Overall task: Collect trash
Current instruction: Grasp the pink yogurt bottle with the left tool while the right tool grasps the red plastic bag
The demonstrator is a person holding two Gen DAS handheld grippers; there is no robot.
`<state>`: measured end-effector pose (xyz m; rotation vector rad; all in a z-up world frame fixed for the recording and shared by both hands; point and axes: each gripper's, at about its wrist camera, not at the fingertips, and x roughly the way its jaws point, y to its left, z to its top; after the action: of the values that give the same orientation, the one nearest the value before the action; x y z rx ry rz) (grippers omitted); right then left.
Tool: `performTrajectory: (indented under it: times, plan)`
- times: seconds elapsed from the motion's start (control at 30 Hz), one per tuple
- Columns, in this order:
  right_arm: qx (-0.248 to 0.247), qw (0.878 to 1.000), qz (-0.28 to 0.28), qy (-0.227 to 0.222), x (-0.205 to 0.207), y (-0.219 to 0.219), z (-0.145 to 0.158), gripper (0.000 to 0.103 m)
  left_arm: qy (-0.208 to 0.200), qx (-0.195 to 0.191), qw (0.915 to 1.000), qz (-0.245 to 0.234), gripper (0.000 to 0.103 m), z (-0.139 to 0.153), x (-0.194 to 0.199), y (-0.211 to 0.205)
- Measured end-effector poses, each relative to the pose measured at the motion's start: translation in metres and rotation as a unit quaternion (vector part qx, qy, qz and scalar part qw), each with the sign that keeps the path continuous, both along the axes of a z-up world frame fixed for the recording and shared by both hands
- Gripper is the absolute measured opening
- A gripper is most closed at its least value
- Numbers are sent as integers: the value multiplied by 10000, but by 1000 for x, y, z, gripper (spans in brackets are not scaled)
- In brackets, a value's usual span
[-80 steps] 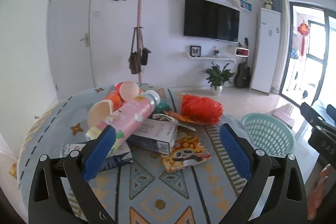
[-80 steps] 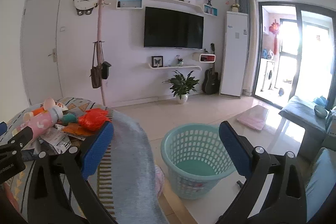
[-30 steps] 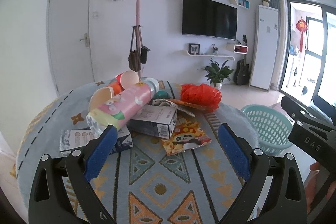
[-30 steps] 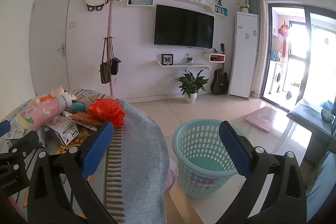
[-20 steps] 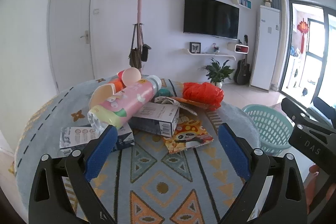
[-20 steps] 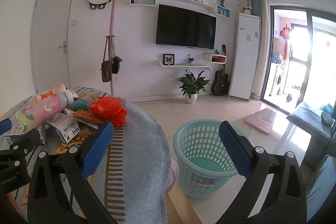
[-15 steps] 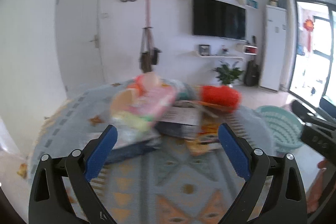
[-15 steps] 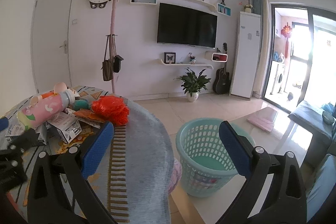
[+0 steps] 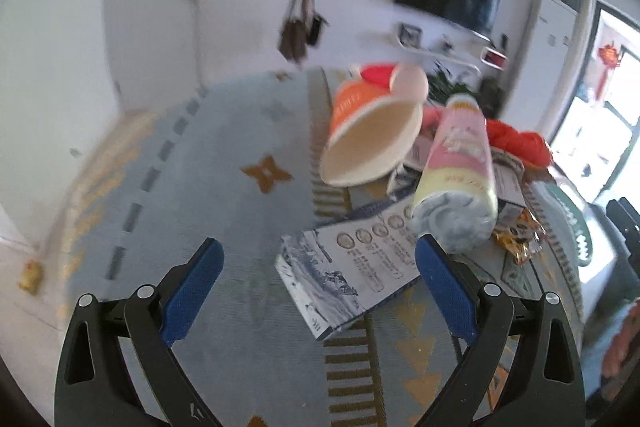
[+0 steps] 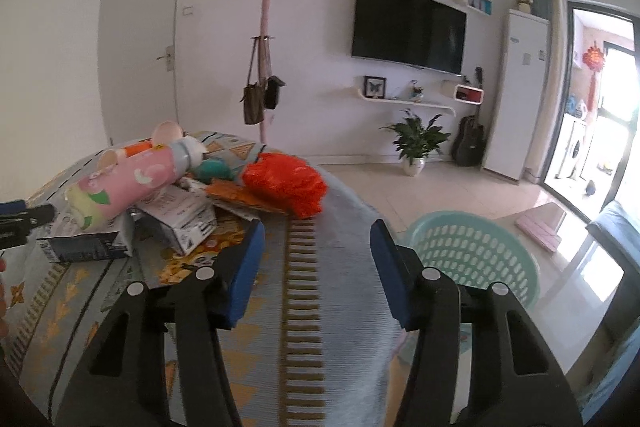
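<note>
A pile of trash lies on the patterned tablecloth (image 9: 224,187): a pink bottle (image 9: 456,183), an orange paper cup (image 9: 372,139) on its side, a flat white-and-blue carton (image 9: 352,271), a red plastic bag (image 10: 286,183) and a grey box (image 10: 180,215). My left gripper (image 9: 318,267) is open and empty, low over the table, with the carton between its fingers. My right gripper (image 10: 316,251) is open and empty, narrower than before, over the table's right edge. A teal basket (image 10: 472,259) stands on the floor to the right.
A snack wrapper (image 9: 516,243) lies right of the bottle. A coat stand (image 10: 264,39) with bags, a TV (image 10: 408,31), a potted plant (image 10: 416,143) and a white fridge (image 10: 516,95) stand along the far wall. The table edge drops off beside the basket.
My left gripper has swung left and dropped close to the carton and bottle; its view is blurred. My right gripper's fingers have closed partway and it moved left over the table.
</note>
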<state>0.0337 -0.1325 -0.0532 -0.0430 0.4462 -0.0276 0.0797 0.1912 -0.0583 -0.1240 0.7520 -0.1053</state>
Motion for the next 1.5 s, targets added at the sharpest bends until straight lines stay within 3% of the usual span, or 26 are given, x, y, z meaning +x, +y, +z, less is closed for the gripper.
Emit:
performTrajectory:
  times: [0.13, 0.43, 0.57, 0.7, 0.93, 1.0, 1.07, 1.1, 1.17, 1.2, 1.5]
  plan:
    - [-39, 10000, -2, 32, 1, 1, 0, 51, 280, -397, 9977, -480, 87, -6, 2, -5]
    - [-17, 9999, -72, 120, 10, -2, -7, 51, 424, -670, 9849, -1537, 87, -2, -38, -51]
    - [-11, 9999, -64, 98, 11, -3, -6, 51, 47, -383, 9892, -1416, 87, 18, -41, -58]
    - [38, 10000, 48, 70, 18, -3, -2, 51, -163, -178, 9912, -1299, 88, 39, -6, -74]
    - [188, 9988, 434, 90, 53, -7, 7, 52, 386, 72, 9894, -1396, 82, 31, 61, -112]
    - [274, 9986, 441, 118, 66, -13, 12, 57, 623, 146, 9887, -1357, 81, 26, 74, -119]
    - [364, 9975, 545, 254, 86, -18, 17, 62, 807, 107, 9878, -1326, 74, 19, 85, -121]
    - [390, 9970, 592, 304, 93, -19, 18, 66, 950, 103, 9869, -1297, 65, 14, 91, -123]
    - [402, 9957, 713, 443, 110, -18, 20, 70, 1027, 271, 9873, -1181, 51, 8, 97, -124]
    - [412, 9949, 756, 520, 118, -16, 19, 70, 974, 355, 9880, -1145, 48, 7, 96, -123]
    - [641, 9841, 1091, 1247, 171, -5, -9, 79, 554, -159, 9932, -1016, 47, 17, 74, -110]
